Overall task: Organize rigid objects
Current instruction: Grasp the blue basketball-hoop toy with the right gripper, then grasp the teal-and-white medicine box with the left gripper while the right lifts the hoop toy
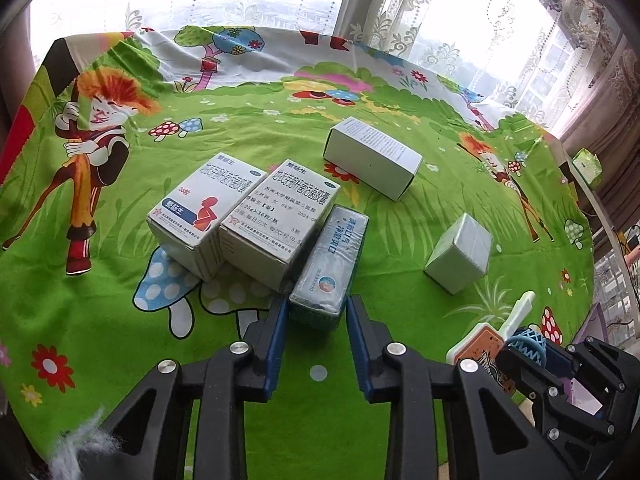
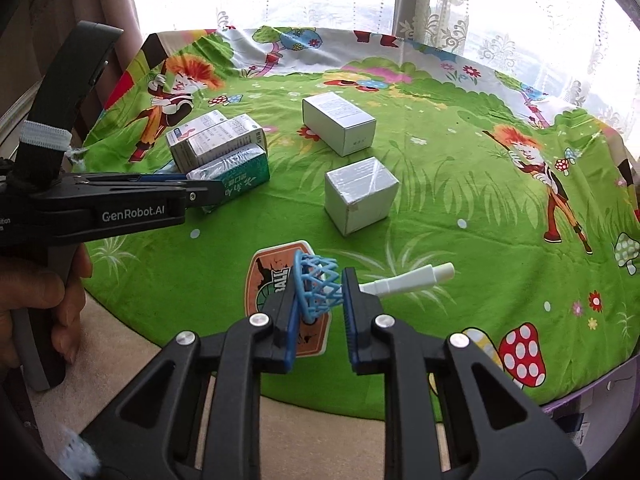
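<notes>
Five boxes on the cartoon-print green cloth (image 1: 120, 320). At left, a row of three touching side by side: two white medicine cartons, first (image 1: 202, 216), second (image 1: 276, 224), then a slim teal-and-white box (image 1: 332, 260). Further right, well apart: a long white box (image 1: 372, 158) lying flat and a small wrapped white box (image 1: 460, 258).

Left gripper (image 1: 318, 320): jaws narrowed around the near end of the slim teal box, blue pads at its two sides; contact looks likely, not certain.

Right gripper (image 2: 320, 300): pinching the blue net hoop (image 2: 318, 284) of one toy basketball backboard (image 2: 276, 280), which lies on the cloth near its front edge. A white pole piece (image 2: 408, 278) sticks out to the right of it.

A bare hand (image 2: 36, 304) grips the left tool's handle. No containers in view.
</notes>
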A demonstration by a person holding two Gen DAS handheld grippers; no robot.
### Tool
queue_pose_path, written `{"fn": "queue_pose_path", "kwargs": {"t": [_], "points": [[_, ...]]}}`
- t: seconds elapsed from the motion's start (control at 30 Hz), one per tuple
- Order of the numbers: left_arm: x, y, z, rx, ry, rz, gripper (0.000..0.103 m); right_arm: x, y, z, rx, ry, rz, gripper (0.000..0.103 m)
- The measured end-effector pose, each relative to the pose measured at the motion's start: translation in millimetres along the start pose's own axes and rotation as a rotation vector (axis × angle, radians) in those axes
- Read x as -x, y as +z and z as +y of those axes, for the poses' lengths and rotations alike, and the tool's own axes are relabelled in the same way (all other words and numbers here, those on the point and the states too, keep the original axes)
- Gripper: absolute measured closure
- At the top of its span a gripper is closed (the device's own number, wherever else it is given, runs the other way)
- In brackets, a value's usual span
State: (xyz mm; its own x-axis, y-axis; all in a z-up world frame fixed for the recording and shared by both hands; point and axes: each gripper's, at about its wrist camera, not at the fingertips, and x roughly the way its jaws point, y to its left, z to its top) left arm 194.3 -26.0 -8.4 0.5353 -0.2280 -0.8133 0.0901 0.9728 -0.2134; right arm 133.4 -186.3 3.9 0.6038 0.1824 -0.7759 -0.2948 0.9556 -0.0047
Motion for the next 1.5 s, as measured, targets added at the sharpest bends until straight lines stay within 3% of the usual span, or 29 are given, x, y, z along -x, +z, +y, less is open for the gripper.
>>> {"fn": "queue_pose_path", "kwargs": {"t": [0.3, 0.47, 0.8, 1.1, 1.5], "points": [[19.9, -14.1, -9.0, 0.021, -0.071, -0.035, 0.072, 8.7, -5.9, -11.8, -0.039, -0.026, -0.005, 0.081], [38.5, -30.5, -16.4, 0.089, -0.135, -0.062, 0.072, 16.9, -12.2, -20.1, -0.062, -0.04, -0.004, 0.081], [70.5, -59.9, -62.7, 0.093, -0.244, -0.1, 0.072, 52.0, -32.2, -46.6, -0.134, -0.051, -0.024, 0.081], [81.9, -75.9, -128.2, -0.019, -0.325, -0.076, 0.072, 93.0, -61.5, -87.2, -0.205, -0.082, -0.036, 0.081], [91.1, -103.3, -204.0, -0.175, -0.428, -0.022, 0.072, 140.6, -128.6, -187.8, -0.406, -0.204, -0.002, 0.081]]}}
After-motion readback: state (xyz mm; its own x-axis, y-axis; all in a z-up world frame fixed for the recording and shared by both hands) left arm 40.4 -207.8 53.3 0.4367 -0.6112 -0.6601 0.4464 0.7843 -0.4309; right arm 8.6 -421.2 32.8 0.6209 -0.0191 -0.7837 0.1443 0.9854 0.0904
